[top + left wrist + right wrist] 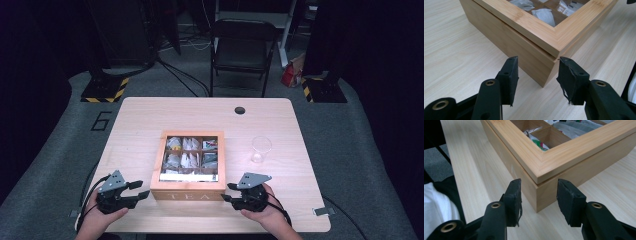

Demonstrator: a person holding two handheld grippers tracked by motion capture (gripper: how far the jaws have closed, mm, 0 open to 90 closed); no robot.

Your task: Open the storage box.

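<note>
A bamboo tea box with a glass-windowed lid stands shut at the middle of the table, "TEA" on its front, tea bags in its compartments. My left gripper lies level at the box's front left corner. In the left gripper view the box's corner sits between the left gripper's open jaws, with a gap at each pad. My right gripper lies at the front right corner. In the right gripper view that corner stands between the right gripper's open jaws.
An empty clear glass stands right of the box. A round cable hole lies near the table's far edge. Behind the table stands a dark folding chair. Bare tabletop lies left of and behind the box.
</note>
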